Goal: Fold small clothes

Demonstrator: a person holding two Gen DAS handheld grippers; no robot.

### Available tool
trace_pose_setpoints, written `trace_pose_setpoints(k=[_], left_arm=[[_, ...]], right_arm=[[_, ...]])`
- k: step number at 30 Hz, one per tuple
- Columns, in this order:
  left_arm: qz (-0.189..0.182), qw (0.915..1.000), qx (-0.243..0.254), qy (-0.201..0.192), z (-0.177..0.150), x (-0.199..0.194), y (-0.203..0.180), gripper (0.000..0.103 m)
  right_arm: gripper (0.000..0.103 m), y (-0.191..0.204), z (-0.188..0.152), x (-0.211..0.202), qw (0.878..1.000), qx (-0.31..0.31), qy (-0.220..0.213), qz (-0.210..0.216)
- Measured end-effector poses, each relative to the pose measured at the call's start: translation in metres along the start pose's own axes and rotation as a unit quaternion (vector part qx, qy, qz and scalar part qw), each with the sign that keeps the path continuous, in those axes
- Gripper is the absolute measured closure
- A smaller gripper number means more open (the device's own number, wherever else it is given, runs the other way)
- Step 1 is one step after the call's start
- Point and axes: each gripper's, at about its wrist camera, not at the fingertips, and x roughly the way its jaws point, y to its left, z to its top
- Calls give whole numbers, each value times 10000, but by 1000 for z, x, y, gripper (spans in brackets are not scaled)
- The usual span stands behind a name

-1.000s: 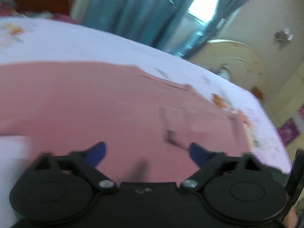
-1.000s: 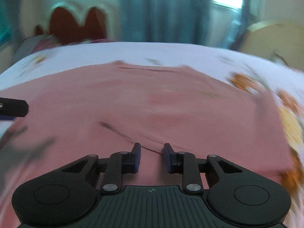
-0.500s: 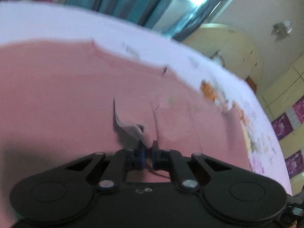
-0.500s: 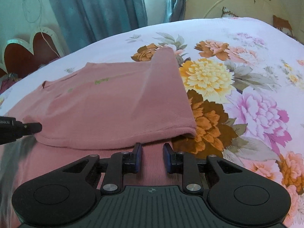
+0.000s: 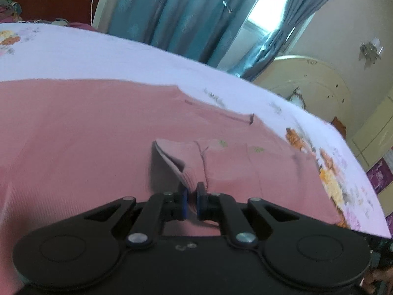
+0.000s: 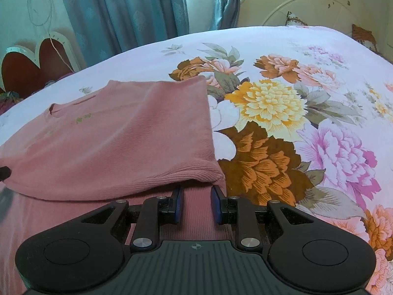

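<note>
A pink ribbed top (image 5: 73, 132) lies spread on the bed. My left gripper (image 5: 192, 198) is shut on a ribbed hem edge (image 5: 181, 169) of the top and holds it raised into a small fold. In the right wrist view the top (image 6: 127, 142) has its right side folded over, with the neckline at far left. My right gripper (image 6: 195, 205) hovers just in front of the folded edge, over the lower pink layer; its jaws stand a little apart with nothing between them.
The bed carries a lilac floral sheet (image 6: 282, 113). A cream rounded headboard (image 6: 307, 7) stands at the back right. Teal curtains (image 6: 127, 12) and a red heart-shaped board (image 6: 32, 66) stand behind the bed. The left gripper's tip (image 6: 3, 173) shows at the left edge.
My left gripper closed from wide open onto the hem edge and now lifts it. The right view swung right; the top's right side now lies folded over.
</note>
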Motion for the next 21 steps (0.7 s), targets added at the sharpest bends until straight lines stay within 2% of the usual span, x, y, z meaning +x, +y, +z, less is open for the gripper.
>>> trace_pose_setpoints(k=[1, 2, 3, 4, 5, 6, 7, 10, 14, 16, 17, 19, 21], left_arm=[[-21, 10000, 32, 65, -1, 4, 1, 96], [-69, 9998, 44, 197, -1, 7, 2, 91], [-49, 9996, 46, 264, -1, 9, 2, 77], [47, 9998, 66, 203, 0, 7, 4, 68], [128, 9998, 109, 82, 1, 2, 7, 45], [183, 9997, 145, -40, 4, -3, 10, 35], [186, 9996, 159, -135, 8, -4, 13, 31], [-56, 10000, 33, 6, 28, 13, 20, 38], [-262, 9990, -70, 369, 46, 49, 23, 51], [-417, 9983, 32, 415, 46, 55, 18, 99], [-385, 9987, 85, 323, 44, 52, 15, 96], [-275, 9994, 129, -191, 37, 35, 13, 96], [-106, 9989, 95, -449, 27, 23, 15, 96]], right_arm=[[77, 0, 0, 0, 10000, -20, 16, -9], [77, 1, 1, -2, 10000, -46, 28, -21], [77, 1, 2, -6, 10000, -55, 2, -12], [77, 0, 3, -13, 10000, -66, -73, -1], [77, -1, 4, -20, 9999, -67, -158, 19], [77, -2, 6, -27, 9996, -52, -257, 62], [77, -2, 9, -32, 9993, -45, -355, 83], [77, 1, 24, -32, 9988, -52, -484, 107], [77, 13, 46, -8, 9983, -223, -522, 120], [77, 13, 50, 10, 9990, -244, -365, 51], [77, 12, 49, 21, 9994, -249, -219, -32], [77, 7, 44, 36, 9994, -243, 66, -218], [77, 1, 39, 36, 9996, -234, 30, -155]])
